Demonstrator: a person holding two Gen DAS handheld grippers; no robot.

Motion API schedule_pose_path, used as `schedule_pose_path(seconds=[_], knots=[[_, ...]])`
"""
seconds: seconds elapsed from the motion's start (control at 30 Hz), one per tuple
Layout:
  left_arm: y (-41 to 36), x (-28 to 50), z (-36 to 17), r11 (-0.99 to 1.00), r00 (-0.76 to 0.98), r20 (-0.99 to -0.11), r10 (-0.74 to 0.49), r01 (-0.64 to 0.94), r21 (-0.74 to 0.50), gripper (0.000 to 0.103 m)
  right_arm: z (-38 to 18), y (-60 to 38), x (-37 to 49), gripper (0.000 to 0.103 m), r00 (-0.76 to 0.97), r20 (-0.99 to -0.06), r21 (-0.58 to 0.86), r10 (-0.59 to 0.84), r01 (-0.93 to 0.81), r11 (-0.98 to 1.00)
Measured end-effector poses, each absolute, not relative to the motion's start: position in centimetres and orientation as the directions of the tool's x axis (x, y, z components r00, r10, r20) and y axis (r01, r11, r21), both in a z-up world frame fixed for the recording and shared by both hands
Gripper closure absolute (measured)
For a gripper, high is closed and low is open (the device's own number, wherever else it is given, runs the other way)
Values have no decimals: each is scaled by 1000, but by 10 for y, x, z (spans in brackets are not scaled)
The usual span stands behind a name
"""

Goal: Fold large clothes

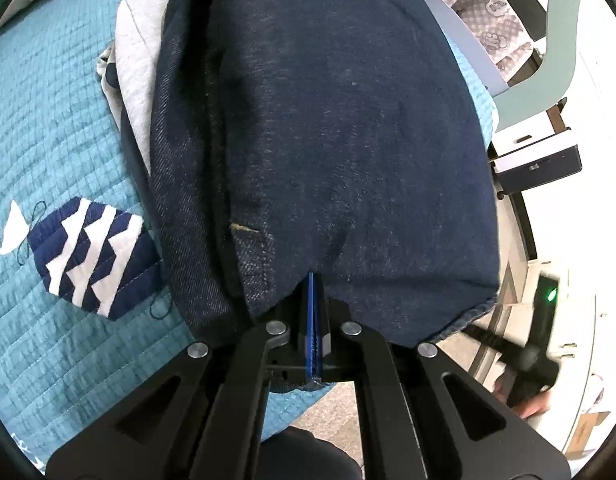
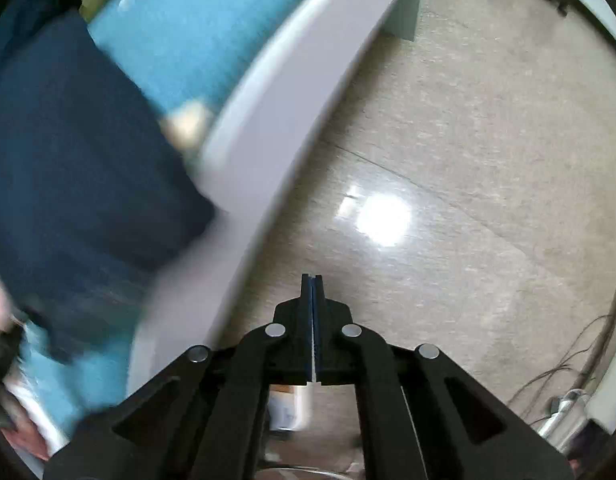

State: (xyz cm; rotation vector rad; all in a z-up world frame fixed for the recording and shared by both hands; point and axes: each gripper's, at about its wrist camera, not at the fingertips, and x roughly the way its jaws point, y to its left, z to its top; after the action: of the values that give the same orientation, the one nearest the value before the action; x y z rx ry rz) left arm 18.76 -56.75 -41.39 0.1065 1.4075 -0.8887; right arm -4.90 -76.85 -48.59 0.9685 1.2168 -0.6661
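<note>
Dark blue jeans (image 1: 316,128) lie folded on a teal quilted bedspread (image 1: 47,128) and fill most of the left wrist view. My left gripper (image 1: 314,280) is shut on the near edge of the jeans. My right gripper (image 2: 312,280) is shut and empty, held over the floor beside the bed. The jeans (image 2: 67,152) show blurred at the left of the right wrist view. The right gripper also shows blurred at the lower right of the left wrist view (image 1: 532,344).
A grey folded garment (image 1: 135,64) lies under the jeans' left side. A navy and white fish patch (image 1: 87,252) is on the quilt. A grey bed frame (image 2: 275,120) edges the bed. Boxes (image 1: 536,152) and beige floor (image 2: 468,160) lie to the right.
</note>
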Motion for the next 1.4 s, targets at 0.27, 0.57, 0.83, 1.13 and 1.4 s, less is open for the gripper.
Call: schedule_pose_path(seconds=[0.27,0.57,0.83,1.13,1.4], knots=[[-568,187,-410,691,-104,-879,-465,578,-434,100,-412,-783,-43,102,495,-869,448,-19,802,395],[-577,154,-412,669,-217,-878,-426,578,-468,99,-403,-730,19,102,493,-869,429,45,704,567],[-557,155,-402,653,-234,-868,-438,581,-486,100,-405,-707,-2,102,450,-887,429,107,715,552],[-589,236,-332,645,-58,-808,-587,571,-509,100,-300,-753,75,99,587,-809,398,-35,591,702],[-582,290,-403,691,-83,-775,-627,399,-603,101,-364,-793,199,99,458,-887,349,57,584,733]])
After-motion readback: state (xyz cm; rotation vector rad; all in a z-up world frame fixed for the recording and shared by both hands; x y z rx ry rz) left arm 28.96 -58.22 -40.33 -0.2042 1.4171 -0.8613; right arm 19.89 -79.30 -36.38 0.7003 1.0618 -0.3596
